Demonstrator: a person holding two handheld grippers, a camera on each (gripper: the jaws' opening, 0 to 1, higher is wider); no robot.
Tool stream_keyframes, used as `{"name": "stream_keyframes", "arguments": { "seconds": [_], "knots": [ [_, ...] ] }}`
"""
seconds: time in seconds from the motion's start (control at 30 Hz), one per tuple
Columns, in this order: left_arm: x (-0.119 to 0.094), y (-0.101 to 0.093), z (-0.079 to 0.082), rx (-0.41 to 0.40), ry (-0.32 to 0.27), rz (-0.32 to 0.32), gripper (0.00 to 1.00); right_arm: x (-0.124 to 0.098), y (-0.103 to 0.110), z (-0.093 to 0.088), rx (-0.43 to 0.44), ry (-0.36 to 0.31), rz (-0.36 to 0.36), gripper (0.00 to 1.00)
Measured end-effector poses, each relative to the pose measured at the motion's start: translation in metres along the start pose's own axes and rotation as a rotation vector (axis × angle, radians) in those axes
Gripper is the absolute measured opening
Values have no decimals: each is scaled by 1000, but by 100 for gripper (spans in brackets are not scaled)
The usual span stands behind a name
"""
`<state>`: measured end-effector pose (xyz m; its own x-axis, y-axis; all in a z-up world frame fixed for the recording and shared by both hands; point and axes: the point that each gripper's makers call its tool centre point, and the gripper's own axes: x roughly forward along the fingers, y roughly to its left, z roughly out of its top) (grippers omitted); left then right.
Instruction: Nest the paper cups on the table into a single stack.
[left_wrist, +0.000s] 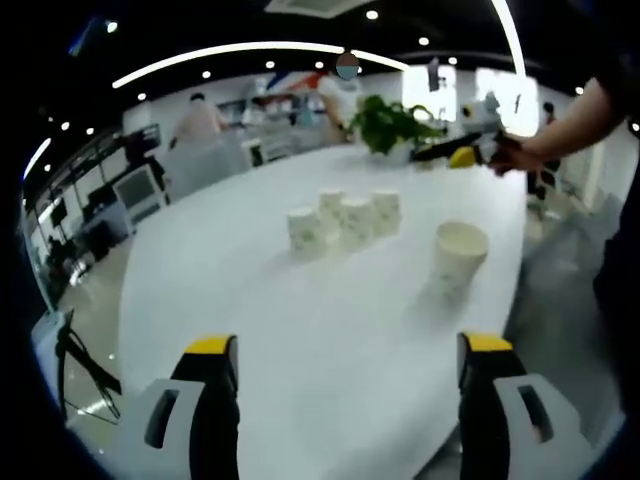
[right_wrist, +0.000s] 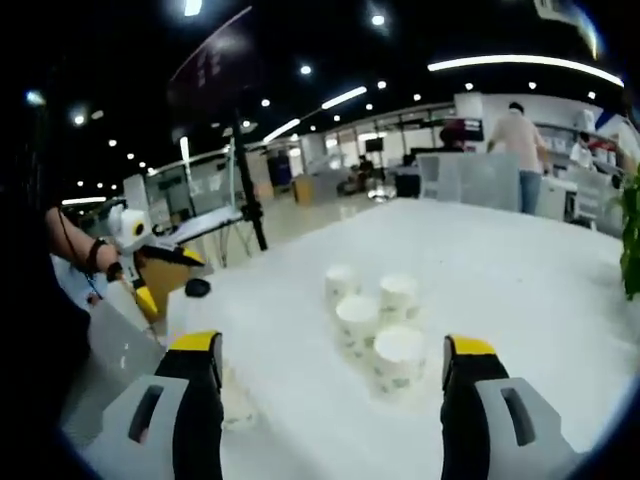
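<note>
Several patterned paper cups (left_wrist: 345, 220) stand close together in a short row mid-table. A single cup (left_wrist: 460, 255) stands apart to their right, mouth up. My left gripper (left_wrist: 348, 345) is open, well short of the cups, with nothing between its yellow-tipped jaws. In the right gripper view the same cluster of cups (right_wrist: 375, 320) sits just beyond my open right gripper (right_wrist: 332, 345), nearest cup (right_wrist: 398, 360) between the jaw tips' lines. A pale shape (right_wrist: 240, 405), perhaps the single cup, is half hidden by the left jaw. Each gripper appears in the other's view: right gripper (left_wrist: 470, 155), left gripper (right_wrist: 165, 278).
The long white table (left_wrist: 250, 320) curves away; its edge runs close on the right (left_wrist: 515, 300). A green plant (left_wrist: 390, 125) stands at the far end. A tripod (right_wrist: 245, 190) and a small black item (right_wrist: 197, 288) lie near the table's corner. People stand in the background.
</note>
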<state>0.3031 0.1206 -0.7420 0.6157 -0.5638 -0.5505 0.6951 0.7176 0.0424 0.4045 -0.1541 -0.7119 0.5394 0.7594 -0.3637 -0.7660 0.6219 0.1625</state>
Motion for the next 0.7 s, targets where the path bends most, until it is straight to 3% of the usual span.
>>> {"name": "stream_keyframes", "arguments": {
  "seconds": [0.27, 0.7],
  "knots": [
    [1, -1, -1, -20, 1, 18, 90, 20, -11, -12, -69, 92, 37, 86],
    [-3, 5, -10, -43, 27, 47, 89, 45, -47, -21, -83, 181, 37, 76]
  ]
}}
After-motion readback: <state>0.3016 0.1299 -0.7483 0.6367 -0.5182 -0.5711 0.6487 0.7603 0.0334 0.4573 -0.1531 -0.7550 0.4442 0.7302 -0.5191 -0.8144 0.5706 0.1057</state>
